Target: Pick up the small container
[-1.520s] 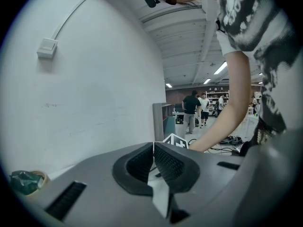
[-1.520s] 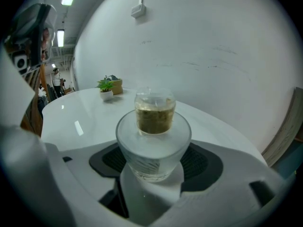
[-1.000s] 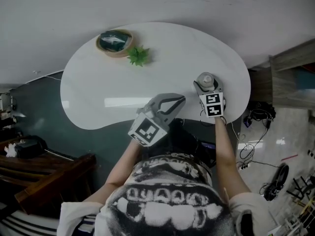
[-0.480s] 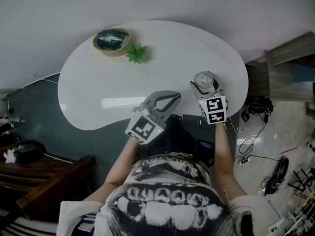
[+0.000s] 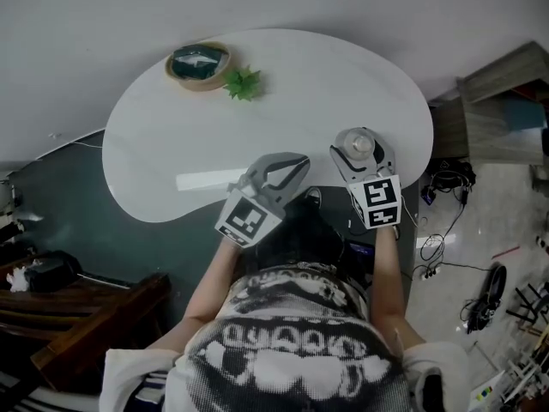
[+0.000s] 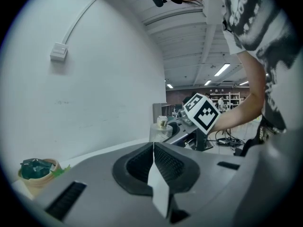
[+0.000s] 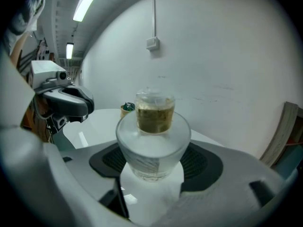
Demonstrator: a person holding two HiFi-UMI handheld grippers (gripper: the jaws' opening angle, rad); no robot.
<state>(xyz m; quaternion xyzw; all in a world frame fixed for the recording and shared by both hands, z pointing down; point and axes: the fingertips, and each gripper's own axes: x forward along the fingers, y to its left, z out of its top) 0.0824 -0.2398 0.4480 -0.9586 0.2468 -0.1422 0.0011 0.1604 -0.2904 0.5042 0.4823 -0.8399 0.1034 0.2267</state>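
1. The table (image 5: 257, 118) is plain glossy white; the floor (image 5: 94, 196) off its near left edge is dark teal.
2. Over the table's right end, the small container (image 7: 152, 141) is frosted clear, with a yellow-brown upper part.
3. The left gripper (image 5: 287, 163) and right gripper (image 5: 358, 154) are grey with black ribbed pads; their cubes (image 5: 378, 202) are white with black square markers.
4. At the table's far left edge, the bowl (image 5: 199, 63) is tan with dark teal inside, and the plant (image 5: 244, 83) is bright green.
5. The shirt (image 5: 292, 350), below the table's near edge, carries a black-and-white print.
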